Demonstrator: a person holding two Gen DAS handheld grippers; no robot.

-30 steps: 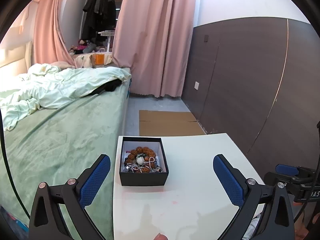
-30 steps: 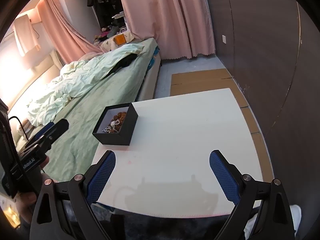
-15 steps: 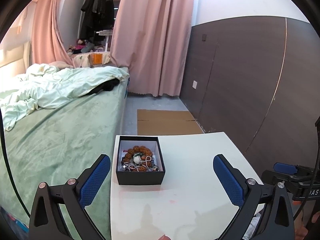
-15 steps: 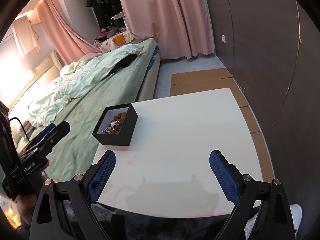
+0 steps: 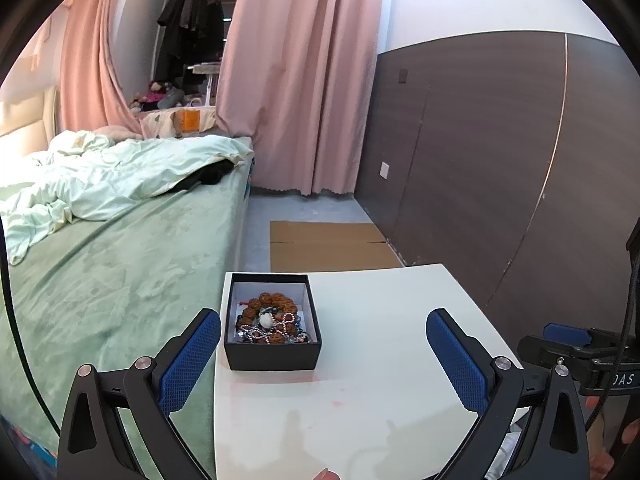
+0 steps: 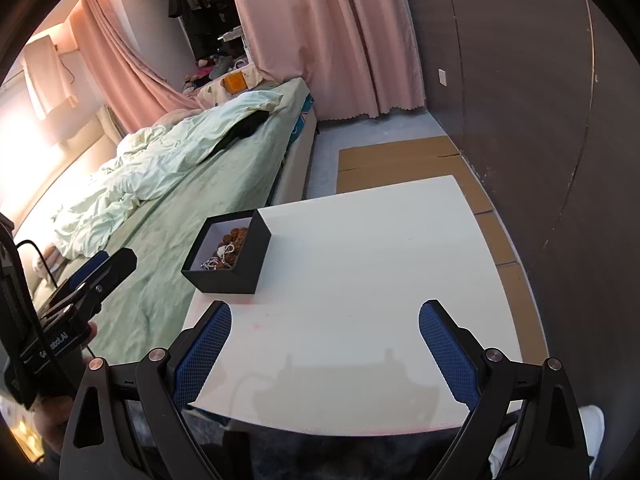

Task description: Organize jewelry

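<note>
We hold both sets of tongs spread wide and empty: the left gripper (image 5: 323, 350) hangs low over the near left part of the white table (image 5: 392, 392), and the right gripper (image 6: 325, 340) sits above the table's near edge. The jewelry (image 5: 269, 323) lies heaped inside the open black box (image 5: 273, 354) at the table's far left corner, beside the green bed (image 5: 100, 280); a brown beaded bracelet (image 5: 267, 305) sits on top of silvery chains (image 5: 256, 334), with a small white piece among them. No jewelry shows on the bare tabletop, so this fits either a box waiting to be sorted out or one already filled, and we cannot tell which. If we do reach in, we judge it best to come straight down over the box, steady its wall with one gripper, and pinch a single strand rather than the tangle. The pieces are knotted together and too small to count or name surely, the right wrist view hides most of the contents behind the box wall, and we see no lid or other tray.
</note>
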